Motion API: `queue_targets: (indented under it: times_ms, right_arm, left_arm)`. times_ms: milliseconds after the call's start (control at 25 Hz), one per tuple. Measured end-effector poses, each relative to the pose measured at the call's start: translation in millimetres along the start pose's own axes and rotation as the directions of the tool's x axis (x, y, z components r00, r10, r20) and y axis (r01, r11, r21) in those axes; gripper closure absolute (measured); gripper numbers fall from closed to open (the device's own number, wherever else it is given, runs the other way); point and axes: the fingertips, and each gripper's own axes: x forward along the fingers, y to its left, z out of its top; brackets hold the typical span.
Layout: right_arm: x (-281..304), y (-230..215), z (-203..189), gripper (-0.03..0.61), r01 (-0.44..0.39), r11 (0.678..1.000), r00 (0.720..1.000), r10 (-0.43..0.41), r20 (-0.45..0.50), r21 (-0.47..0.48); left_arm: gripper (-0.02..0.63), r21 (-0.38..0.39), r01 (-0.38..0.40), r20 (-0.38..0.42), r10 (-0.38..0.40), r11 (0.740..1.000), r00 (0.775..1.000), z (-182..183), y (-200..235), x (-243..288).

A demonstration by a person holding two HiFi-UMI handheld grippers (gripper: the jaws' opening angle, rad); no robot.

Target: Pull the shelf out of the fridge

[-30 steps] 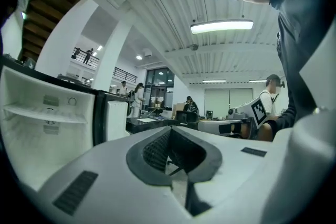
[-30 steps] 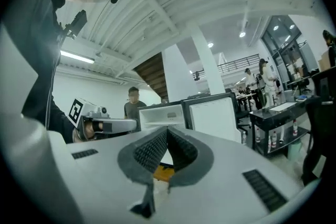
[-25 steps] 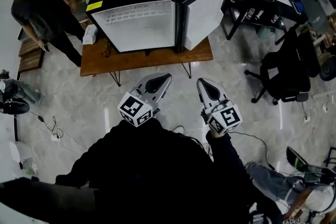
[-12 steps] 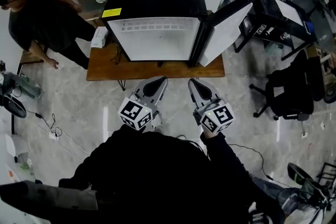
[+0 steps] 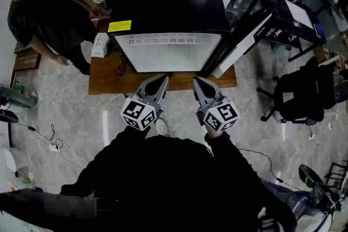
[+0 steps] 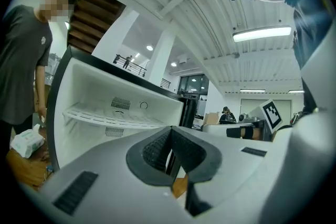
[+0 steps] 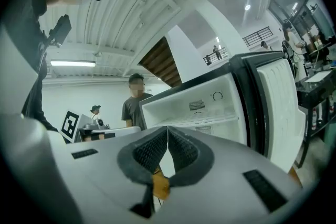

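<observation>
A small black fridge (image 5: pixel 168 2) stands on a low wooden table (image 5: pixel 103 79), its door (image 5: pixel 242 43) swung open to the right. Its white inside holds one white wire shelf (image 6: pixel 113 117), which also shows in the right gripper view as a shelf (image 7: pixel 210 122) across the cavity. My left gripper (image 5: pixel 161 83) and right gripper (image 5: pixel 197 83) are side by side just short of the table's front edge. Both point at the open fridge, both are shut, and neither holds anything.
A person in a dark shirt (image 5: pixel 38 8) stands left of the fridge, beside a white packet (image 5: pixel 99 45) on the table. A black desk (image 5: pixel 288 13) and an office chair (image 5: pixel 296 89) are on the right. Cables (image 5: pixel 51 136) lie on the floor at left.
Both grippers have moved forward toward the fridge, which now looks larger and closer. The person at left has shifted nearer the fridge's side.
</observation>
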Motion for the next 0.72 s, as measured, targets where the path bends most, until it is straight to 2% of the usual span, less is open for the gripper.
queue_targets:
  times_ms: [120, 200, 280, 360, 440, 480, 560, 600, 640, 720]
  right_arm:
    - [25, -8, -6, 0.571, 0.030, 0.999, 1.000, -0.030, -0.002, 0.041]
    - [40, -17, -11, 0.569, 0.052, 0.992, 0.998, -0.054, 0.014, 0.113]
    - [54, -29, -13, 0.569, 0.075, 0.974, 0.995, -0.086, 0.045, 0.216]
    - [64, -44, -16, 0.569, 0.094, 0.933, 0.989, -0.128, 0.079, 0.346]
    - [72, -61, -22, 0.564, 0.099, 0.855, 0.980, -0.174, 0.101, 0.510]
    - [77, -69, -27, 0.539, 0.094, 0.795, 0.975, -0.194, 0.104, 0.599]
    - [89, -85, -36, 0.421, 0.070, 0.662, 0.970, -0.221, 0.106, 0.746]
    - [95, -95, -39, 0.376, 0.054, 0.617, 0.967, -0.229, 0.114, 0.785]
    - [100, -106, -44, 0.364, 0.049, 0.568, 0.962, -0.248, 0.114, 0.821]
    - [111, -124, -51, 0.325, 0.024, 0.473, 0.952, -0.281, 0.125, 0.881]
  left_arm:
    - [0.607, -0.069, -0.001, 0.007, 0.001, 0.998, 1.000, -5, 30, 6]
    - [0.607, -0.184, 0.005, 0.026, 0.000, 0.983, 1.000, -11, 51, 11]
    - [0.607, -0.316, 0.004, 0.052, 0.013, 0.949, 0.999, -17, 73, 16]
    - [0.606, -0.447, -0.005, 0.078, 0.045, 0.894, 0.996, -23, 92, 21]
    - [0.573, -0.580, -0.006, 0.111, 0.086, 0.814, 0.990, -27, 110, 26]
    - [0.540, -0.642, 0.000, 0.133, 0.111, 0.767, 0.985, -27, 119, 28]
    - [0.482, -0.731, 0.024, 0.186, 0.166, 0.682, 0.968, -24, 137, 33]
    - [0.452, -0.761, 0.034, 0.211, 0.197, 0.648, 0.957, -22, 149, 35]
    - [0.427, -0.785, 0.045, 0.234, 0.228, 0.618, 0.945, -20, 160, 38]
    - [0.399, -0.818, 0.067, 0.278, 0.291, 0.572, 0.916, -18, 179, 41]
